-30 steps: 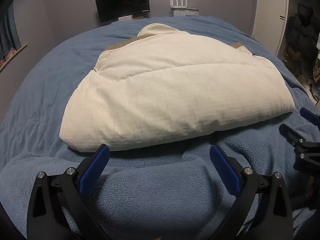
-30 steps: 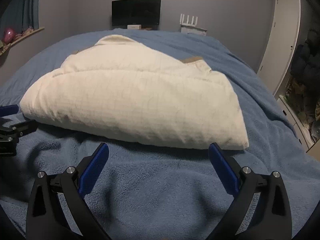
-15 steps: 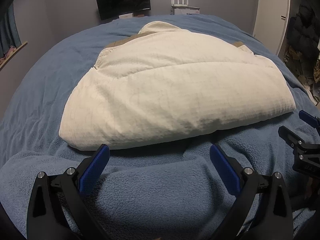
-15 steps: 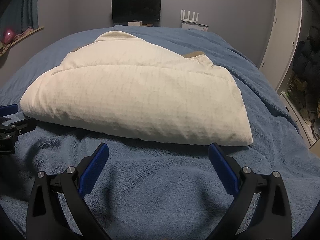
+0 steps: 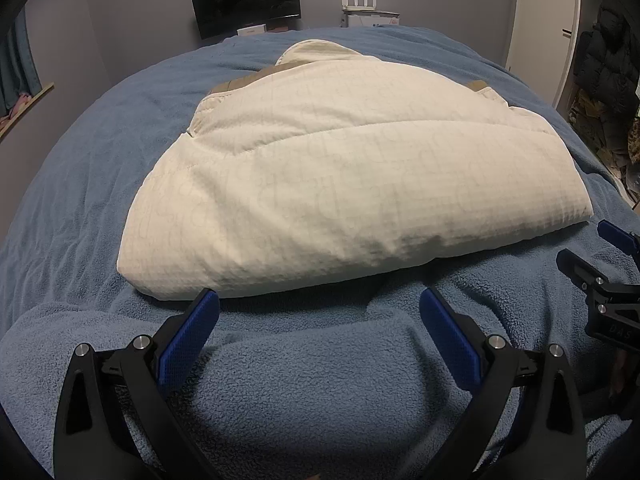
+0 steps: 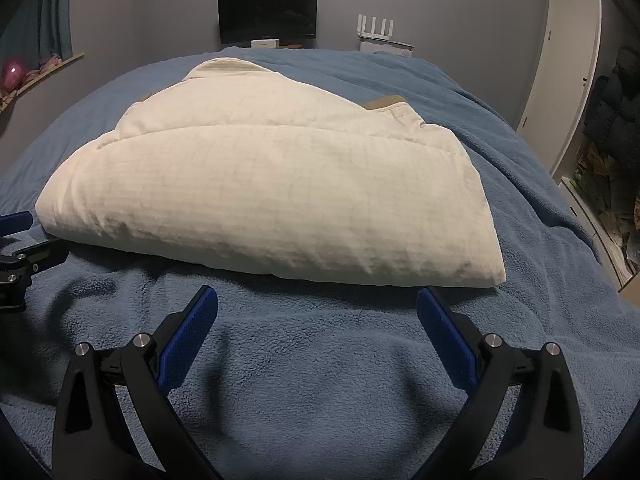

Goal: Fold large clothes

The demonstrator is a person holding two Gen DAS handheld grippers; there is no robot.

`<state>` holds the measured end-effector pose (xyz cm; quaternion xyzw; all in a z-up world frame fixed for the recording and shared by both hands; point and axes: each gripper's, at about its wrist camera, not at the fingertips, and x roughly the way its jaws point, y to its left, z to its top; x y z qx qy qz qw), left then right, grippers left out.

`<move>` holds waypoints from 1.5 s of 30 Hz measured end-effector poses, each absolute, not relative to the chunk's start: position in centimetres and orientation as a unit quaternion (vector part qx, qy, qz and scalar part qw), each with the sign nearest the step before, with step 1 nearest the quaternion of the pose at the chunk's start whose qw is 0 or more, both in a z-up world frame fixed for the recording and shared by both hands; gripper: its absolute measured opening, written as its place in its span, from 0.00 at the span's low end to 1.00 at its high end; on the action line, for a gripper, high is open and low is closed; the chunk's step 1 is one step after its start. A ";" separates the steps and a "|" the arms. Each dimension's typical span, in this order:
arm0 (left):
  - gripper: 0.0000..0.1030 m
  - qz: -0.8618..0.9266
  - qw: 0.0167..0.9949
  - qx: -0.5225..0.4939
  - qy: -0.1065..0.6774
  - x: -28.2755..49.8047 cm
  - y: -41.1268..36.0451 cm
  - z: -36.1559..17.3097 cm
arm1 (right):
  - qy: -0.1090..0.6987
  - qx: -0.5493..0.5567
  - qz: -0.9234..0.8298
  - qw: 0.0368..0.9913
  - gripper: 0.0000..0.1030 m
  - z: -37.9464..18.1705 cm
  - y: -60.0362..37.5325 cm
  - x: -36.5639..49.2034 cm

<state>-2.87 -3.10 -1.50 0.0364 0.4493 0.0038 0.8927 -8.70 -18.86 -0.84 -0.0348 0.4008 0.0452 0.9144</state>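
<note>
In the left wrist view, the left tool [image 5: 319,320] hangs with jaws apart and empty before the cream quilted jacket [image 5: 340,184], which lies folded into a bundle on the bed [image 5: 72,184]. In the right wrist view, the right tool [image 6: 318,318] is likewise spread and empty just short of the bundle's near edge, so the folding looks largely done, with perhaps one last fold or tidy left.

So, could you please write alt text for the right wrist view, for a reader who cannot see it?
A folded cream quilted garment lies on a blue fleece blanket covering a bed, just beyond the open, empty right gripper. The left gripper shows at the left edge, beside the garment's near corner. A dark monitor and a white door stand behind.
</note>
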 end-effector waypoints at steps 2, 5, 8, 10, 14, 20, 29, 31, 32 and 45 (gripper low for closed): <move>0.94 0.004 0.893 0.037 0.449 -2.9 -3.1 -1.5 | 0.401 -0.035 0.045 0.914 0.93 -0.8 -18.8 -8.7; 0.94 0.004 0.893 0.037 0.449 -2.9 -3.1 -1.5 | 0.401 -0.034 0.044 0.914 0.93 -0.8 -18.8 -8.7; 0.94 0.004 0.892 0.037 0.450 -2.9 -3.1 -1.5 | 0.403 -0.034 0.043 0.913 0.93 -0.9 -18.7 -8.6; 0.94 0.004 0.892 0.037 0.450 -2.9 -3.1 -1.5 | 0.404 -0.034 0.043 0.913 0.93 -0.9 -18.7 -8.6; 0.94 0.004 0.893 0.037 0.450 -2.9 -3.1 -1.5 | 0.404 -0.034 0.043 0.913 0.93 -0.9 -18.8 -8.6; 0.94 0.004 0.892 0.037 0.450 -2.9 -3.1 -1.5 | 0.406 -0.034 0.042 0.912 0.93 -1.0 -18.8 -8.5; 0.94 0.003 0.892 0.036 0.450 -2.9 -3.0 -1.5 | 0.408 -0.033 0.041 0.911 0.93 -1.1 -18.7 -8.5; 0.94 0.003 0.892 0.037 0.450 -2.9 -3.0 -1.5 | 0.409 -0.033 0.041 0.911 0.93 -1.2 -18.8 -8.5; 0.94 0.003 0.892 0.037 0.450 -2.9 -3.1 -1.5 | 0.409 -0.033 0.041 0.911 0.93 -1.2 -18.8 -8.5; 0.94 -0.001 0.892 0.030 0.452 -3.1 -3.0 -1.9 | 0.415 -0.034 0.041 0.909 0.93 -1.6 -18.9 -8.5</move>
